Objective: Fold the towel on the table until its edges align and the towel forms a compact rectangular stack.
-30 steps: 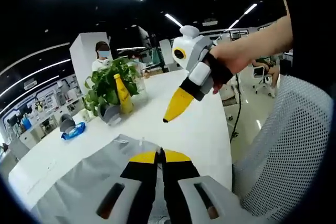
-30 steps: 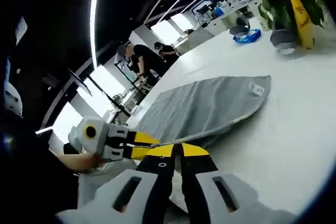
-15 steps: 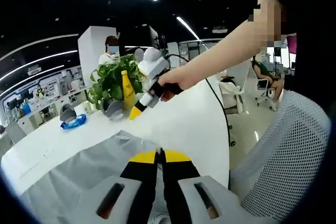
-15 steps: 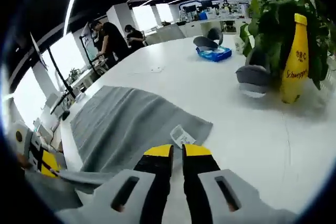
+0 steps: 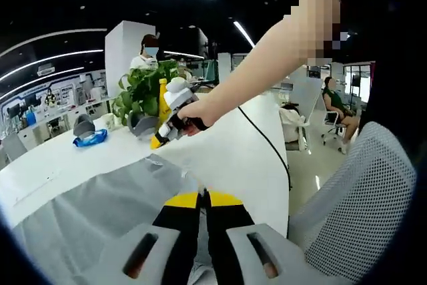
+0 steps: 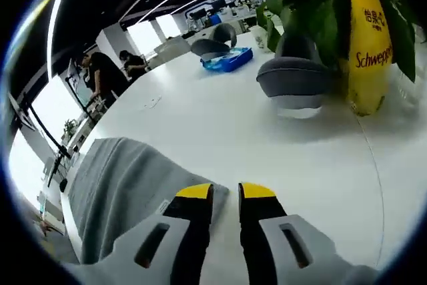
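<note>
Looking along the left gripper point(image 5: 203, 198) in the left gripper view, its two yellow-tipped jaws are pressed together over the near edge of the grey towel point(image 5: 87, 211), and they seem to pinch that edge, though the cloth at the tips is hard to make out. The towel lies spread flat on the white table point(image 5: 233, 158), reaching away to the left. Farther along the table the right gripper point(image 5: 159, 139), held in the person's hand point(image 5: 193, 113), hovers just past the towel's far corner. Behind it stand a potted plant point(image 5: 137, 91) and a yellow bottle point(image 5: 163, 101), with a blue object point(image 5: 90, 139) to the left. A mesh chair point(image 5: 360, 211) sits at the right.

In the right gripper view, the right gripper point(image 6: 227, 193) has its jaws parted by a narrow gap, just above the towel point(image 6: 113, 191) corner with nothing between them. The towel stretches down-left across the table point(image 6: 220, 118). Ahead are a grey bowl point(image 6: 293, 81), the yellow bottle point(image 6: 370, 38), plant leaves point(image 6: 300, 11) and a blue object point(image 6: 227, 60).
</note>
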